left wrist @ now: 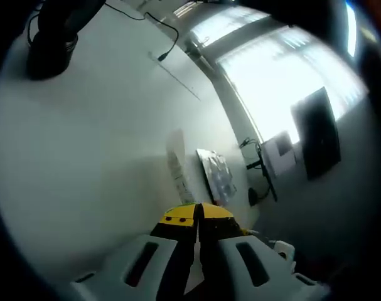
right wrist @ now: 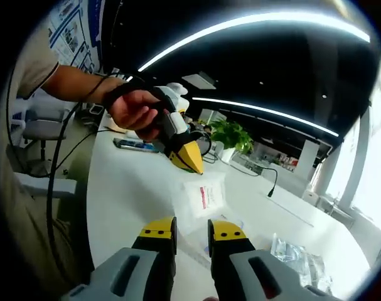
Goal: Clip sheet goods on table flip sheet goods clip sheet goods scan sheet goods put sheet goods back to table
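On the white table [right wrist: 134, 188], just past the slightly parted right gripper [right wrist: 191, 233], lies the sheet goods [right wrist: 204, 195], thin, limp, slick-looking, best pinched at an edge; left gripper [right wrist: 189, 157] hovers pressed together.

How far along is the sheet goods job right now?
Nothing looks finished. In hand: neither claw holds anything. The left claw, shut, hangs above the clear packet lying flat on the white table; the right claw is slightly open. Clipping, flipping, scanning and returning all remain.
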{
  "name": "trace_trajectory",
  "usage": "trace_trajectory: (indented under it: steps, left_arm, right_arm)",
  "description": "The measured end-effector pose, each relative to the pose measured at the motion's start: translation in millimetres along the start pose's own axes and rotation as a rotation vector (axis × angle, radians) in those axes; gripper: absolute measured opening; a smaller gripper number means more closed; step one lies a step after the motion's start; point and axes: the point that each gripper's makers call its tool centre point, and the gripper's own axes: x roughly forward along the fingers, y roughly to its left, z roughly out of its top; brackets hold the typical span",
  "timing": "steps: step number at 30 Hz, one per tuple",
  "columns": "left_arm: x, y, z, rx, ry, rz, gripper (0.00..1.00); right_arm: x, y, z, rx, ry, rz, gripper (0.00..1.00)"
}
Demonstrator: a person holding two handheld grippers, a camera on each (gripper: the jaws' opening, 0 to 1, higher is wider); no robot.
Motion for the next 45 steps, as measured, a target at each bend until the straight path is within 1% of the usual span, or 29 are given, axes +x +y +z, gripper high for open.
trace_trajectory:
  steps: [5,7,8,10,13,15,18,20,24,26,29,31,32,33,37,39,41,43,45]
  left_arm:
    - [0,-9.1,-4.8,-0.013,-0.012,-0.017,0.0]
    - [0,-12.0,-6.1,-0.018,-0.016,-0.023,0.0]
    - [0,-13.4,-7.5,-0.017,-0.016,-0.025,0.0]
    - [0,-14.6,-9.3,-0.019,-0.018,-0.025,0.0]
    - [0,-15.3,-9.2,-0.028,-0.025,-0.027,0.0]
    - [0,-15.8,-8.6,-0.03,-0.031,-0.028,0.0]
    - [-1,-16.5,-8.6,-0.024,-0.04,-0.02,0.0]
    - [-2,-17.6,-8.0,-0.031,-0.047,-0.024,0.0]
    - [-2,-20.3,-7.8,-0.033,-0.05,-0.031,0.0]
    - [-2,-20.4,-6.8,-0.036,-0.053,-0.033,0.0]
    - [-2,-20.0,-5.4,-0.038,-0.06,-0.031,0.0]
    - [-2,-20.0,-5.5,-0.037,-0.062,-0.028,0.0]
    - [-1,-20.3,-5.0,-0.04,-0.063,-0.031,0.0]
    - [0,-20.8,-4.8,-0.041,-0.066,-0.034,0.0]
    - [3,-26.0,-6.8,-0.039,-0.063,-0.049,0.0]
    - [5,-26.2,-6.9,-0.037,-0.06,-0.051,0.0]
    - [7,-25.4,-6.8,-0.039,-0.06,-0.054,0.0]
    - [7,-26.5,-7.9,-0.038,-0.06,-0.057,0.0]
    - [9,-27.7,-7.4,-0.033,-0.062,-0.062,0.0]
  right_arm:
    - [6,4,2.8,0.01,-0.001,0.017,0.21]
    - [12,7,1.3,0.023,0.015,0.023,0.21]
    - [17,8,0.2,0.025,0.025,0.018,0.21]
    - [20,8,-0.1,0.034,0.033,0.01,0.21]
    - [23,8,1.5,0.042,0.031,0.002,0.21]
    - [26,8,3.3,0.043,0.031,-0.018,0.21]
    - [27,2,3.7,0.048,0.034,-0.057,0.21]
    - [32,6,6.2,0.05,0.037,-0.064,0.21]
    - [37,3,5.1,0.04,0.052,-0.088,0.21]
    - [38,4,4.3,0.003,0.062,-0.098,0.2]
    - [41,2,4.5,-0.004,0.068,-0.131,0.16]
    - [41,-1,2.6,-0.011,0.087,-0.164,0.12]
    - [40,-3,2.3,-0.048,0.103,-0.183,0.11]
    - [41,-2,4.0,-0.065,0.098,-0.186,0.1]
    - [42,-2,3.9,-0.038,0.103,-0.201,0.06]
    - [40,-4,2.7,-0.038,0.113,-0.221,0.0]
    - [38,-7,1.3,-0.019,0.115,-0.24,0.0]
    - [38,-8,0.6,0.01,0.108,-0.237,0.0]
    - [37,-8,0.3,0.018,0.105,-0.239,0.0]
